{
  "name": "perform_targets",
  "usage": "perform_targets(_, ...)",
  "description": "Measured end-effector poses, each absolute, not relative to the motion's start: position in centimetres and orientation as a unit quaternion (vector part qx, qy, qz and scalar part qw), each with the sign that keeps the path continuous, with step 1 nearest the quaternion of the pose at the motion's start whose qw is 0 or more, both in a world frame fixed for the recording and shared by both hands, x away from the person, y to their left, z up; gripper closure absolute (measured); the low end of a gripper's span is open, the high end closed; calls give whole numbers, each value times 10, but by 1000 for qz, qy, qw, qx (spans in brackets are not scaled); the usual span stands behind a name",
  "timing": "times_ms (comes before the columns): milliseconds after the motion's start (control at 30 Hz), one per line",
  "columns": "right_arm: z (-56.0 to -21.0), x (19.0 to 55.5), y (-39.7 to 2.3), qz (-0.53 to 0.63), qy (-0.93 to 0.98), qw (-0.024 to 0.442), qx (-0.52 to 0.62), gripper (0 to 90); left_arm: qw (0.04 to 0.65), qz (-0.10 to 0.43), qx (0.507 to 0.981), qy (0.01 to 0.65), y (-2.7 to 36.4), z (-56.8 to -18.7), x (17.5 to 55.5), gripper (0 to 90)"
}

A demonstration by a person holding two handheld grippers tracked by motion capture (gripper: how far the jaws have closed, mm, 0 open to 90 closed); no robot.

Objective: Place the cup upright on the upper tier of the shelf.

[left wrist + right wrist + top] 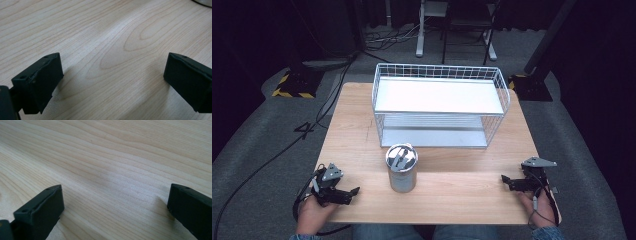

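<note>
Your left tool and right tool rest wide apart, empty, on the light wooden bench, flanking the shiny cylindrical metal canister, probably ready to approach.

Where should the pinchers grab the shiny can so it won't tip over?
Probably around the metal can's round side wall, about halfway up, coming in level from the person's side. It stands upright, and the wire rack blocks the far side.
</note>
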State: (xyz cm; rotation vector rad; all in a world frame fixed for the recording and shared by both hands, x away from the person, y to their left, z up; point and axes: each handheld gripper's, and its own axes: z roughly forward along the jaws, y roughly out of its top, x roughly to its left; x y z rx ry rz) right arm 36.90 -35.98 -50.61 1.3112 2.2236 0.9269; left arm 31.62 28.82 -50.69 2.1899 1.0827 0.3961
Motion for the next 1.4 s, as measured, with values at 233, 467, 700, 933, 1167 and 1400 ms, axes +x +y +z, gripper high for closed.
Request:
perform_targets(233, -506, 370, -360, 331, 792, 200, 472, 8, 326, 150, 836, 415, 288, -507, 315, 27)
perform_targets(467, -506, 370, -359, 330, 790, 202, 476, 8, 327, 149, 836, 414, 289, -507, 314, 28)
perform_targets(700, -506, 370, -359, 330, 790, 202, 476, 8, 326, 148, 833, 423, 290, -505, 314, 31)
perform_targets(933, -506, 370, -359, 330, 790, 201, 476, 8, 370, 150, 810, 430, 292, -488, 308, 37)
perform_targets(1167, -506, 370, -359, 330, 790, 202, 476, 8, 419, 160, 792, 415, 286, -467, 296, 37)
perform_targets(1400, -506, 370, -359, 330, 790, 201, 476, 8, 475, 169, 771, 388, 278, -451, 290, 37)
